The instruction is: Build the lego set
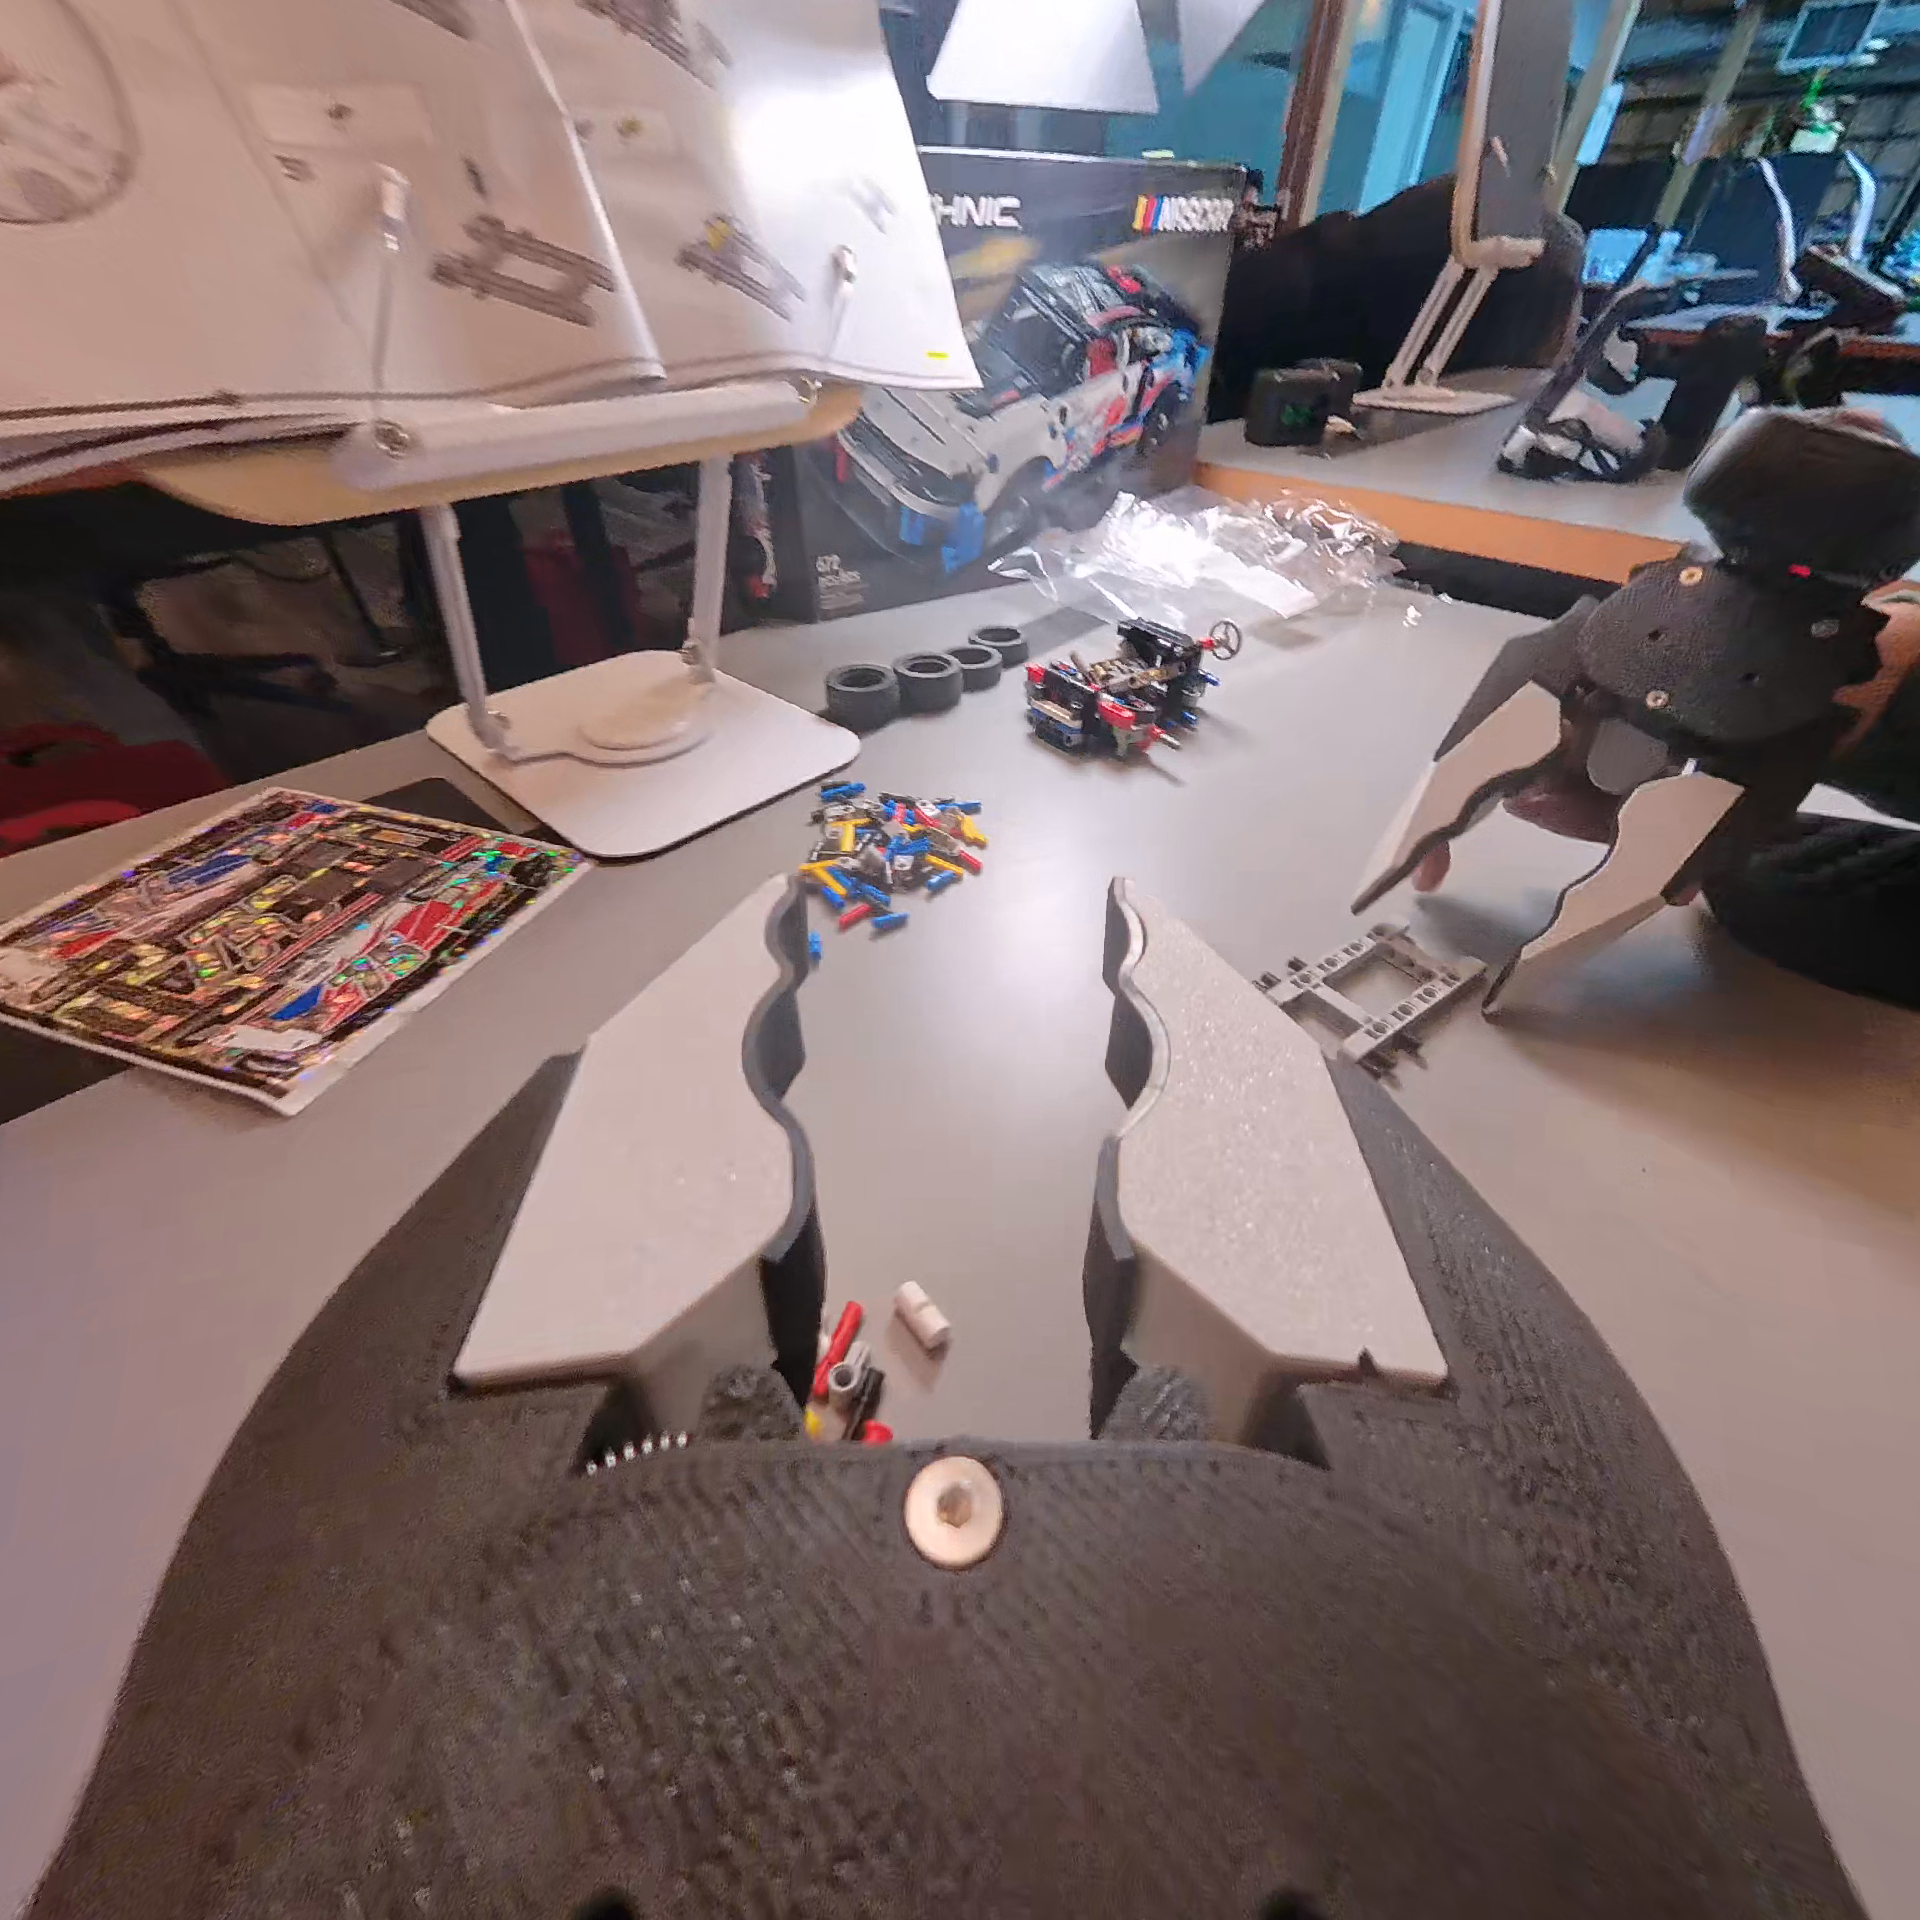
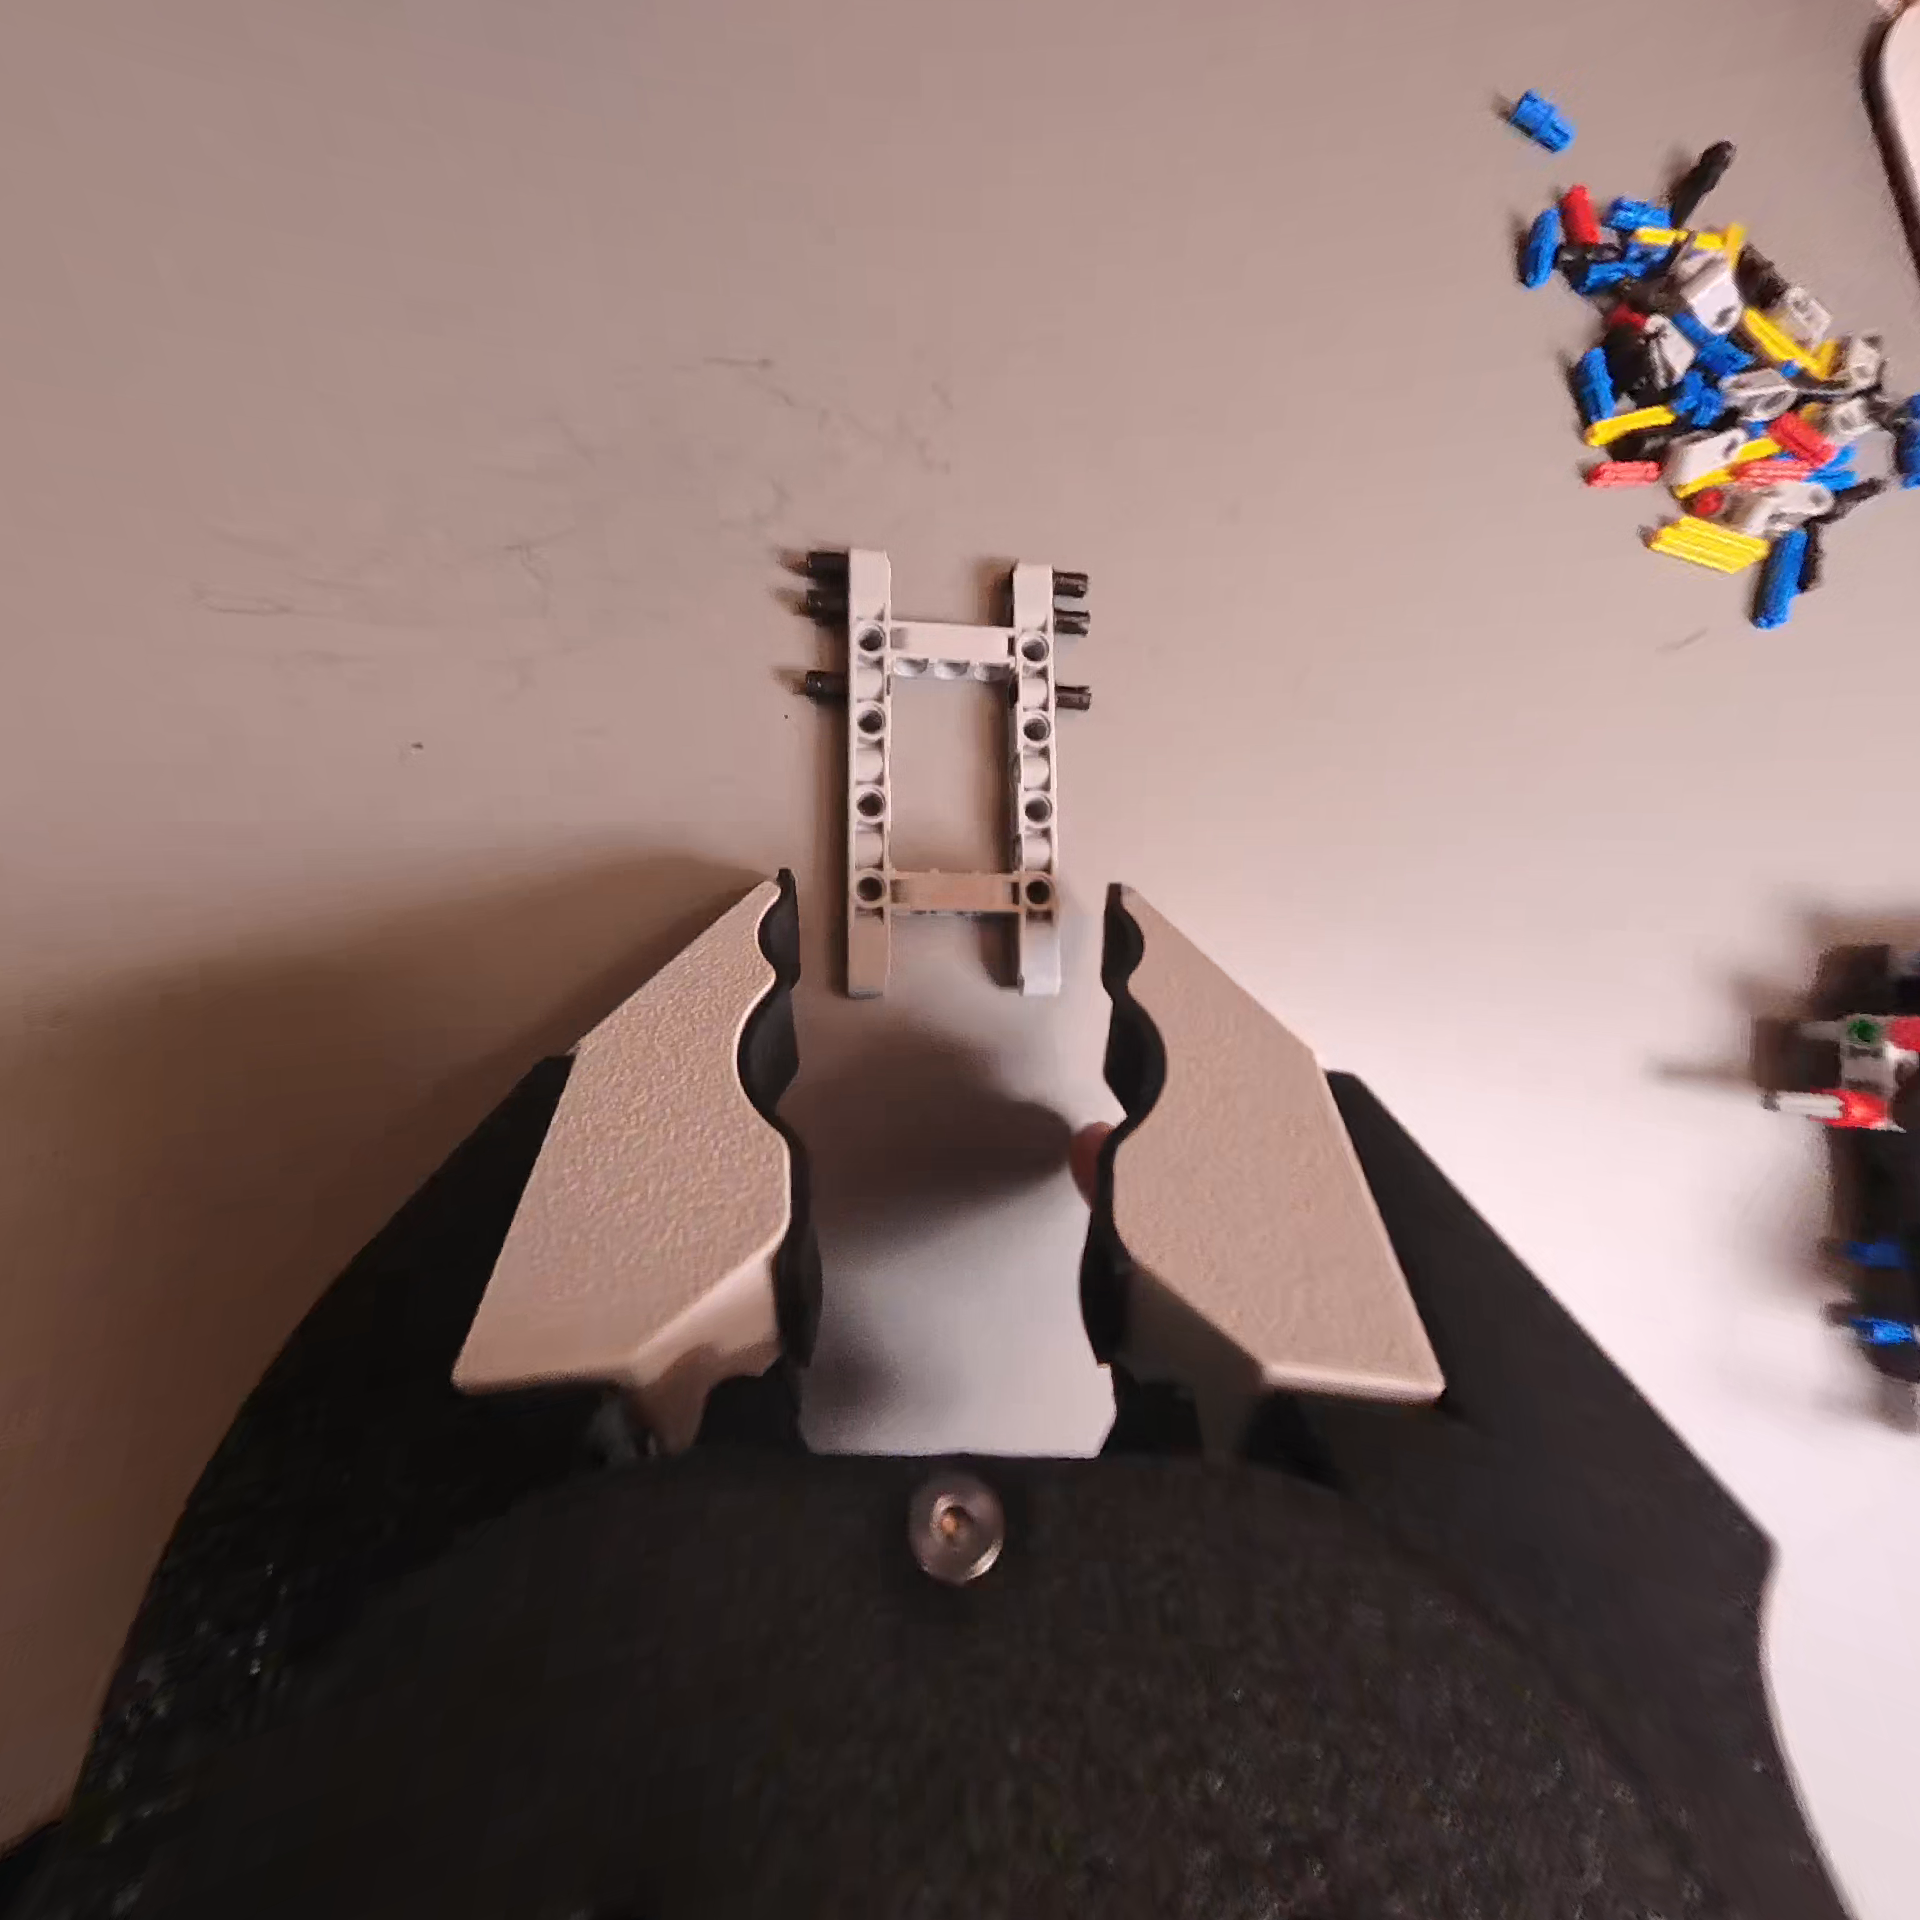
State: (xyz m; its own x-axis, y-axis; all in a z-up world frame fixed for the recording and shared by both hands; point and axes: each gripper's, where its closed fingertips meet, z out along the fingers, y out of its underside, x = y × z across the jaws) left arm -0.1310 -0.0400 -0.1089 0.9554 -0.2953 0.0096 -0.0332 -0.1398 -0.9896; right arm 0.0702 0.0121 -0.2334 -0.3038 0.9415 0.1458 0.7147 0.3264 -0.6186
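A loose heap of small blue, yellow, red and grey plastic pins and connectors (image 1: 896,844) lay just past the tips of my left gripper (image 1: 956,914), with nothing between it and my fingers but bare counter. A few stray red, grey and white pieces (image 1: 868,1351) sat on the counter below my fingers, near their base. To the left lay a glossy, holographic sticker sheet (image 1: 275,935), and beyond it stood the flat white base of a book stand (image 1: 644,748) carrying an open paper instruction booklet (image 1: 416,187). Farther back sat four black rubber tyres in a row (image 1: 930,665), a partly built black, red and blue car chassis (image 1: 1127,686), crumpled clear plastic bags (image 1: 1195,551) and the dark printed set box (image 1: 1060,343).

The light grey rectangular beam frame with black pins on its sides (image 2: 951,769) lay flat on the counter, its near end just ahead of my right gripper (image 2: 948,904), untouched. Both pairs of my fingers were spread wide and held nothing. My right gripper pointed steeply down over the frame; my left gripper was angled low across the counter.

The counter (image 2: 416,416) was smooth, matte grey and faintly scuffed. Behind it was a second bench with black gear, in a blurred workshop.
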